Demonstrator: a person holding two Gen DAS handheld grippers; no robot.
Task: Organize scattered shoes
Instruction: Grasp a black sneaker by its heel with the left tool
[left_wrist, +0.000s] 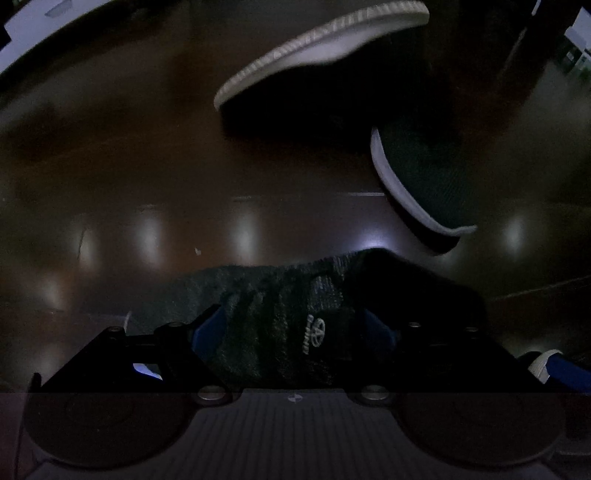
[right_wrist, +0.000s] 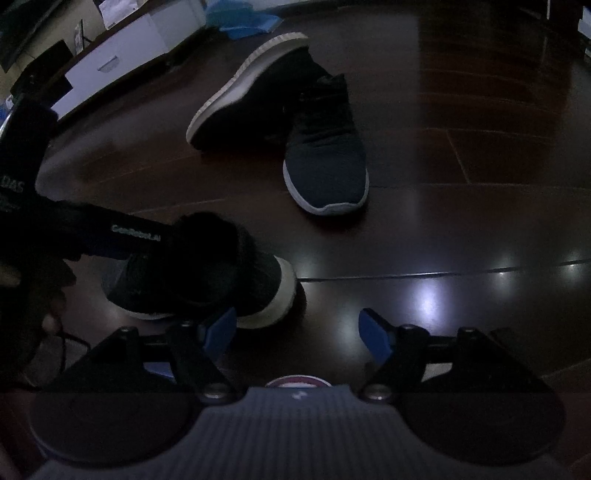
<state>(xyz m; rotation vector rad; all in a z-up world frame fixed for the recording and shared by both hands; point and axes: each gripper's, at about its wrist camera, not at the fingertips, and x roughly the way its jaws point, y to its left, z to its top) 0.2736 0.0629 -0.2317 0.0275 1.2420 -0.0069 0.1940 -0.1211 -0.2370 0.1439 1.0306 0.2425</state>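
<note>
Setting: dark reddish-brown glossy wooden floor (right_wrist: 461, 122), dimly lit, with bright spots of reflected light.
Left hand-held gripper (left_wrist: 295, 332): blue-padded fingers were clamped on either side of a dark knit shoe with fuzzy collar and cream sole (left_wrist: 280, 314), gripping its upper near a small white logo.
Held shoe, seen from right wrist: the same shoe (right_wrist: 207, 273) stood on the floor at lower left, cream sole down, the left tool's black body reaching into it from the left.
Right hand-held gripper (right_wrist: 299, 332): fingers were spread wide with only floor between them; its left pad sat just beside the held shoe's sole.
Dark sneaker with white sole, upright (right_wrist: 327, 162): rested on the floor, toe toward the camera.
Dark sneaker tipped on its side (right_wrist: 240, 96): lay touching the upright one, ribbed pale sole showing.
Background: white low cabinet (right_wrist: 122, 59); blue cloth (right_wrist: 243, 22).
</note>
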